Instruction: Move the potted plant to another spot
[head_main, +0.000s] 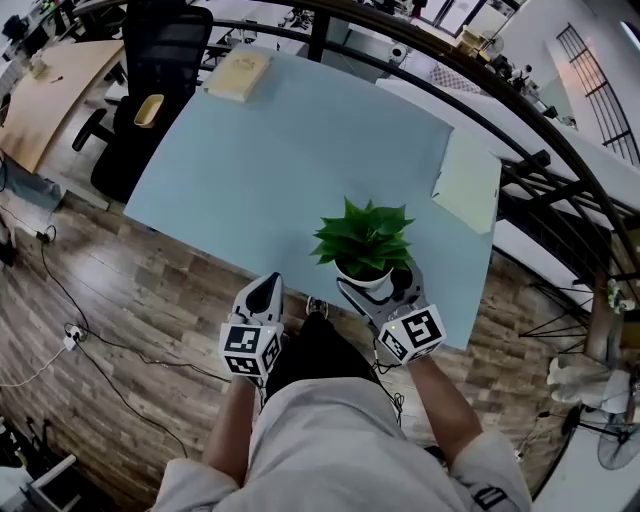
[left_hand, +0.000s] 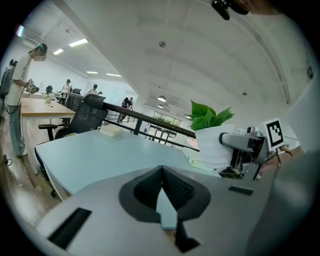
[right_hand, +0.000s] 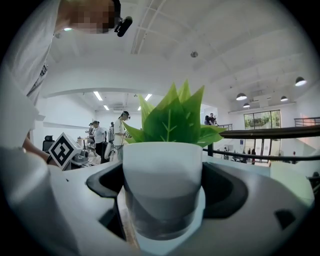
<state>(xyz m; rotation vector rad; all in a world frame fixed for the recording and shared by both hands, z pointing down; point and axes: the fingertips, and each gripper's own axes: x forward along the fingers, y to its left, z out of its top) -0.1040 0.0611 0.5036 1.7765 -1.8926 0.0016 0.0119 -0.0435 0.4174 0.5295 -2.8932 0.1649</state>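
Observation:
A small potted plant (head_main: 365, 240) with green leaves in a white pot (head_main: 362, 279) stands near the front edge of the pale blue table (head_main: 280, 150). My right gripper (head_main: 378, 286) is shut on the pot, one jaw on each side. In the right gripper view the pot (right_hand: 162, 185) fills the gap between the jaws of that gripper (right_hand: 162, 197), leaves (right_hand: 172, 120) above. My left gripper (head_main: 268, 287) hovers at the table's front edge, left of the plant, shut and holding nothing. The left gripper view shows its own jaws (left_hand: 161, 172) closed, with the pot (left_hand: 212, 145) at the right.
A book (head_main: 238, 74) lies at the table's far left corner. A pale sheet (head_main: 467, 180) lies at the right edge. A black office chair (head_main: 160, 70) stands at the far left. A dark railing (head_main: 480, 90) curves behind. Cables (head_main: 70, 335) trail over the wood floor.

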